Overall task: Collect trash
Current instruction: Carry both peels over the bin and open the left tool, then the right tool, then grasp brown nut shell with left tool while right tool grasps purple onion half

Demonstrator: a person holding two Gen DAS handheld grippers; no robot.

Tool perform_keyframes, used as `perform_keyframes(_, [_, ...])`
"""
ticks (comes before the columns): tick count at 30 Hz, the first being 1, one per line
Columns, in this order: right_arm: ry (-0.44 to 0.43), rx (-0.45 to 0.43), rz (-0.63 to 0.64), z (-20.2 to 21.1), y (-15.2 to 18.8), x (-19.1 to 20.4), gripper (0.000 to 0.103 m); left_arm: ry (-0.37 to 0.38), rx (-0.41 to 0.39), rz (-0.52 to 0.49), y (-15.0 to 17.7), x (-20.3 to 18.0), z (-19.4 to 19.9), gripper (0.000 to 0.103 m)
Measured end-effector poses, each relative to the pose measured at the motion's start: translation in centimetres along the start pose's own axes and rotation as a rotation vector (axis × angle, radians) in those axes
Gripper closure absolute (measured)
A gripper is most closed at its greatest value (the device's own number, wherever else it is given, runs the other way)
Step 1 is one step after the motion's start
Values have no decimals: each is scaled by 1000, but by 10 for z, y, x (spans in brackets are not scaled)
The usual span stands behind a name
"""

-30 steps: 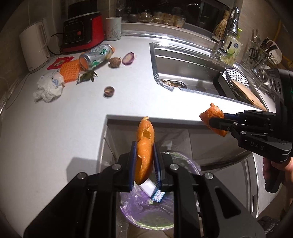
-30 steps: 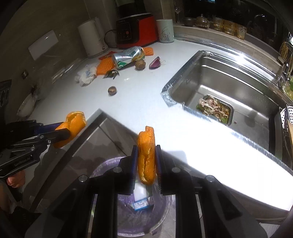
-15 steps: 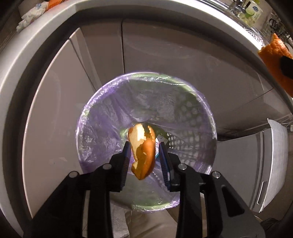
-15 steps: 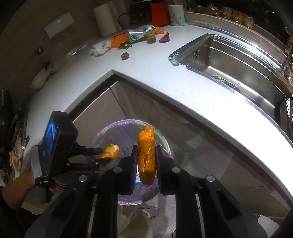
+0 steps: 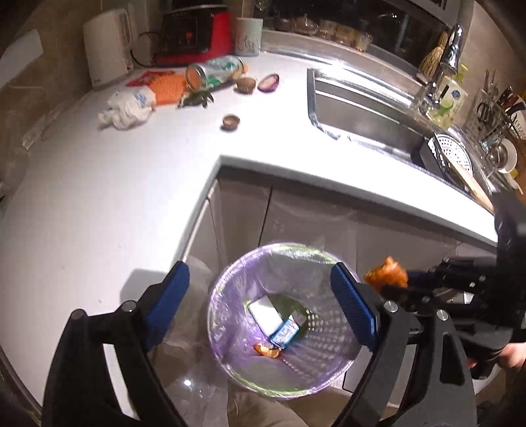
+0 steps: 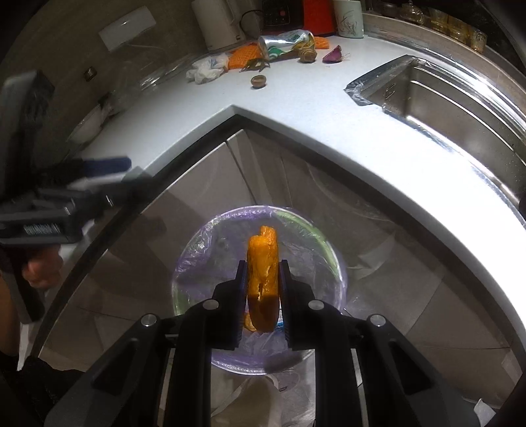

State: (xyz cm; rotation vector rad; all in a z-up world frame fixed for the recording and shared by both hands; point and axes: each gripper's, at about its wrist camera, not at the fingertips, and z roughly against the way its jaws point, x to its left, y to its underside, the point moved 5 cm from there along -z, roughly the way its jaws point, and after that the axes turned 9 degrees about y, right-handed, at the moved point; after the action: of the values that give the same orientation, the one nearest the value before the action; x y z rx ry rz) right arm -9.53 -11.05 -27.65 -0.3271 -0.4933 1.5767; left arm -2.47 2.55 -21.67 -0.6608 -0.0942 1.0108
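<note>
My left tool (image 5: 259,305): spread wide, empty, over the lined bin (image 5: 230,282). My right tool (image 6: 263,279): clamped on orange peel (image 6: 263,262) above it.

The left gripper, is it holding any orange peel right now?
No, the left gripper stands wide open and empty above the trash bin, with an orange peel lying inside.

At the countertop's (image 5: 98,203) far edge I see a white kettle (image 5: 107,46), a red-and-black appliance (image 5: 194,31) and a mug (image 5: 249,36); the sink (image 5: 368,108) sits right
</note>
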Motion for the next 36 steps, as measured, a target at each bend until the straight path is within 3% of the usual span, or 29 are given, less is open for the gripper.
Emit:
perform_keyframes(4, [-17, 37, 25, -28, 8, 16, 83, -39, -45, -5, -31, 16, 11, 16])
perform_keyframes(7, [-4, 83, 47, -53, 17, 25, 75, -53, -49, 8, -48, 32, 6, 16])
perform_keyframes(9, [-5, 115, 45, -67, 21, 28, 56, -61, -49, 16, -57, 41, 1, 16])
perform_keyframes(13, [10, 131, 26, -75, 16, 28, 46, -58, -34, 8, -75, 48, -18, 16])
perform_keyframes(24, [137, -25, -117, -29, -55, -2, 28, 28, -7, -39, -135, 56, -79, 16])
perform_keyframes(28, [194, -80, -153, -12, -78, -16, 26, 41, 14, -65, -144, 58, -99, 16])
perform_keyframes(31, [216, -100, -159, -4, -90, -26, 25, 41, 43, -70, -147, 61, -115, 25])
perform_keyframes(36, [221, -105, -132, -2, -103, -46, 25, 24, 60, -56, -150, 62, -130, 30])
